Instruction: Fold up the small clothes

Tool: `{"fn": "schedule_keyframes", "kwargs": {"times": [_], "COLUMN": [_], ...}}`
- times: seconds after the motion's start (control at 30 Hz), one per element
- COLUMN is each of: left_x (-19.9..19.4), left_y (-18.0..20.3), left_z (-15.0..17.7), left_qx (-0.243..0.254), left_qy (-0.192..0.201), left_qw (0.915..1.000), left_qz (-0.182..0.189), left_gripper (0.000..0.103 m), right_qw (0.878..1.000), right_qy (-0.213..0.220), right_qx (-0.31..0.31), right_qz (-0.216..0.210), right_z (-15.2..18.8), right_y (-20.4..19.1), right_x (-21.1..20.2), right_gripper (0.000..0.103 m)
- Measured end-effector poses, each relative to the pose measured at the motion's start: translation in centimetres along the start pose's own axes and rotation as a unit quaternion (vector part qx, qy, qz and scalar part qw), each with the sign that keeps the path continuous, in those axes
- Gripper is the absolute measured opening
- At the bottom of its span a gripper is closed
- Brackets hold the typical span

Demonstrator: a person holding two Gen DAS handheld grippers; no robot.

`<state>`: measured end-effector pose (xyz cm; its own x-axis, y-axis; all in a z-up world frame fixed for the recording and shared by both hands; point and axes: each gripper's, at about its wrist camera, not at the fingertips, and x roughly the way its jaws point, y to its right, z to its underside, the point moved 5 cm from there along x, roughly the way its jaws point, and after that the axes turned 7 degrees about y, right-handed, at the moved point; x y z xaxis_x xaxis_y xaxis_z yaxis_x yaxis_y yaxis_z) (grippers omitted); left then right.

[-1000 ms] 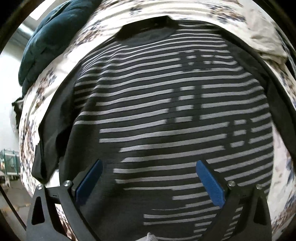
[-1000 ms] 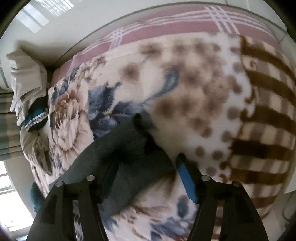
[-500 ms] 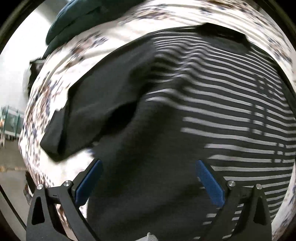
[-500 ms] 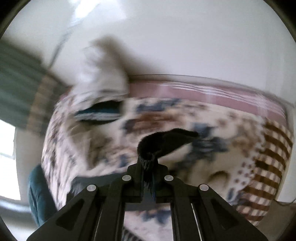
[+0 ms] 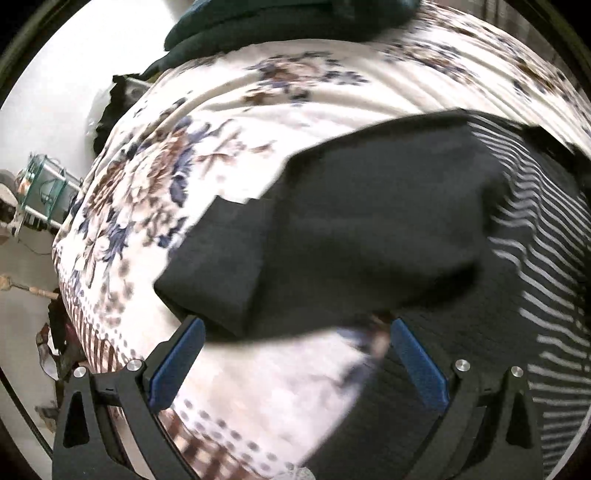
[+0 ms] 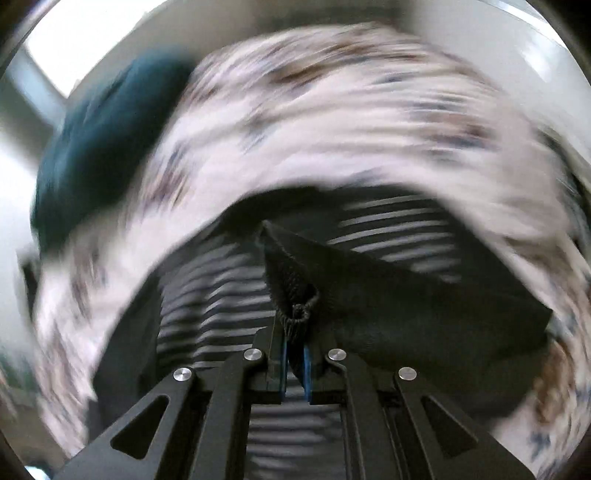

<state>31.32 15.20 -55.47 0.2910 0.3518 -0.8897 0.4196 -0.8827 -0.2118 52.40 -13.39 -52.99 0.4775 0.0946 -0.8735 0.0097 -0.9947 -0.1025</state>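
Observation:
A dark sweater with grey stripes lies flat on a floral blanket. Its plain black left sleeve stretches out to the left, its cuff just beyond my left gripper, which is open and empty above the sleeve. In the blurred right wrist view my right gripper is shut on the cuff of the other black sleeve and holds it over the striped body.
A dark teal garment lies at the far edge of the bed; it also shows in the right wrist view. The bed's left edge drops to a floor with clutter.
My left gripper has swung left from the striped chest to the left sleeve, still open. My right gripper shut on the right sleeve's cuff, lifted it and carried it over the sweater's body.

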Motion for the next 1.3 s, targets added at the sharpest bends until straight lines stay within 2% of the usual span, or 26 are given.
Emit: {"fn": "schedule_keyframes", "kwargs": {"times": [0.07, 0.17, 0.27, 0.33, 0.43, 0.47, 0.5, 0.57, 0.67, 0.77, 0.9, 0.97, 1.0, 1.07, 1.13, 1.23, 1.27, 1.3], "left_x": [0.6, 1.3, 1.9, 2.3, 2.4, 2.3, 2.1, 1.8, 1.9, 3.6, 5.8, 6.0, 5.9, 6.0, 6.6, 9.0, 10.2, 11.8], "left_y": [-1.1, -2.7, -4.0, -5.2, -7.5, -8.6, -9.9, -12.1, -16.1, -19.7, -21.7, -20.3, -18.7, -15.8, -13.3, -10.8, -10.4, -9.6], "left_z": [-0.5, -1.0, -1.3, -1.4, -1.4, -1.4, -1.3, -1.0, 0.0, 1.3, 1.7, 0.4, -0.4, -1.5, -2.8, -4.8, -5.1, -5.0], "left_qx": [-0.005, -0.005, -0.008, -0.013, -0.026, -0.033, -0.043, -0.064, -0.112, -0.173, -0.216, -0.189, -0.159, -0.114, -0.087, -0.042, -0.026, -0.006], "left_qy": [0.006, 0.011, 0.011, 0.008, 0.005, 0.004, 0.002, -0.001, -0.008, -0.027, -0.037, -0.023, -0.016, -0.023, -0.026, -0.020, -0.031, -0.059], "left_qw": [1.0000, 0.9999, 0.9999, 0.9998, 0.9995, 0.9993, 0.9989, 0.9976, 0.9925, 0.9820, 0.9718, 0.9759, 0.9791, 0.9835, 0.9832, 0.9870, 0.9872, 0.9836], "left_qz": [0.001, 0.004, 0.007, 0.009, 0.015, 0.016, 0.019, 0.027, 0.048, 0.072, 0.087, 0.107, 0.126, 0.138, 0.158, 0.154, 0.154, 0.170], "left_gripper": [0.103, 0.103, 0.103, 0.103, 0.103, 0.103, 0.103, 0.103, 0.103, 0.103, 0.101, 0.100, 0.100, 0.100, 0.100, 0.092, 0.069, 0.027], "right_qw": [0.997, 0.991, 0.986, 0.983, 0.986, 0.988, 0.990, 0.993, 0.994, 0.991, 0.985, 0.982, 0.982, 0.981, 0.981, 0.982, 0.983, 0.983], "right_qy": [-0.012, -0.023, -0.022, -0.035, -0.071, -0.082, -0.086, -0.079, -0.082, -0.101, -0.127, -0.135, -0.137, -0.143, -0.147, -0.154, -0.155, -0.155], "right_qx": [-0.077, -0.132, -0.166, -0.179, -0.144, -0.115, -0.087, -0.030, 0.028, 0.076, 0.118, 0.130, 0.133, 0.133, 0.123, 0.098, 0.092, 0.089], "right_qz": [0.010, 0.010, 0.007, 0.004, -0.038, -0.063, -0.074, -0.087, -0.073, -0.041, -0.006, 0.007, 0.015, 0.025, 0.030, 0.037, 0.035, 0.032], "right_z": [1.1, 3.3, 4.4, 5.4, 5.7, 5.8, 5.8, 6.2, 7.8, 10.7, 14.5, 16.0, 16.5, 17.4, 18.0, 18.3, 18.3, 18.1], "right_y": [-7.4, -14.1, -17.9, -18.5, -17.2, -16.3, -15.5, -12.4, -7.8, -3.3, 0.3, 1.2, 1.5, 1.6, 1.1, 0.0, -0.4, -0.8], "right_x": [3.4, 5.4, 5.5, 5.5, 4.5, 3.5, 2.6, -0.1, -3.3, -5.1, -5.2, -5.2, -5.2, -5.1, -4.9, -4.5, -4.5, -4.5], "right_gripper": [0.006, 0.006, 0.006, 0.006, 0.014, 0.026, 0.048, 0.062, 0.071, 0.071, 0.071, 0.071, 0.071, 0.071, 0.071, 0.071, 0.071, 0.071]}}
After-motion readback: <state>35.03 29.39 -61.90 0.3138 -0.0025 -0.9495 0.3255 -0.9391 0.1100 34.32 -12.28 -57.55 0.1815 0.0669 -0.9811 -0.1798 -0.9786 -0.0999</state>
